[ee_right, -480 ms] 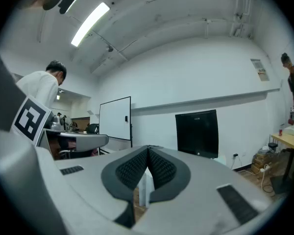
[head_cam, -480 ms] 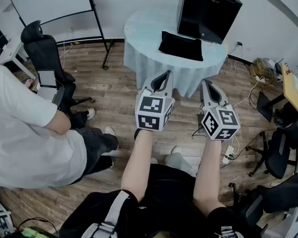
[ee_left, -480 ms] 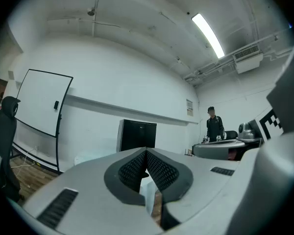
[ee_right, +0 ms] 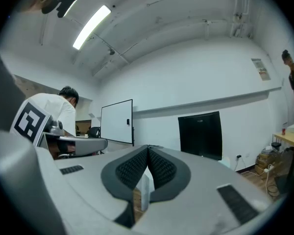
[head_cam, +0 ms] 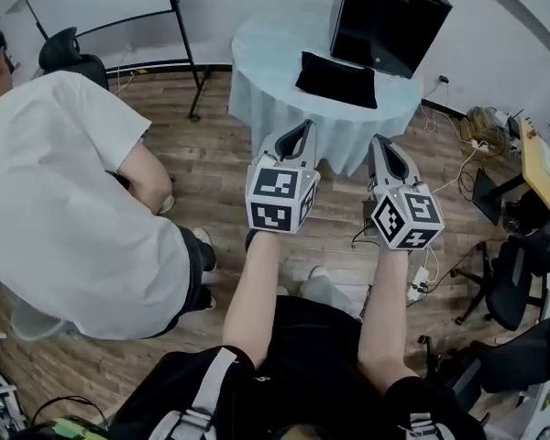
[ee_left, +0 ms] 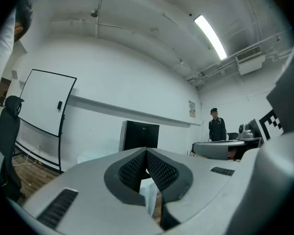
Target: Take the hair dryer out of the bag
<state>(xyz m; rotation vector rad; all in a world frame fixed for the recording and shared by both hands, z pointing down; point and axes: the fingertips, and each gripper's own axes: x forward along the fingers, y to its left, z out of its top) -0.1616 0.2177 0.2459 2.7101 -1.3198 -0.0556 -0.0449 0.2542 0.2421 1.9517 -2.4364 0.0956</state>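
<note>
1. Open room: a strip of brown wooden plank floor (head_cam: 222, 183) lies between the person holding the grippers and the round table draped in a pale blue cloth (head_cam: 257, 58). The cloth's hanging edge faces both grippers.
2. Left side: a bystander in a white shirt (head_cam: 73, 200) bends over close beside the holder's left arm, which narrows the room there. Behind the bystander stand a whiteboard on a black stand (head_cam: 96, 3) and a black office chair (head_cam: 64, 53).
3. Right side: white cables and a power strip (head_cam: 420, 282) lie on the floor just beside the holder's right arm. Dark office chairs (head_cam: 513, 287) stand further out.
4. Left gripper (head_cam: 302, 132): held level in the air and pointing at the table. Its own view shows the ribbed jaws of the left gripper (ee_left: 147, 152) pressed together with nothing between them.
5. Right gripper (head_cam: 378, 145): level, beside the left one. Its own view shows the jaws of the right gripper (ee_right: 148, 149) clenched and empty.
6. Task item: a flat black fabric bag (head_cam: 336, 81) lies on the table top near its front edge, in front of a tall black box (head_cam: 388, 16). The bag lies ahead of both gripper tips and apart from them. The hair dryer itself cannot be seen in any view.
</note>
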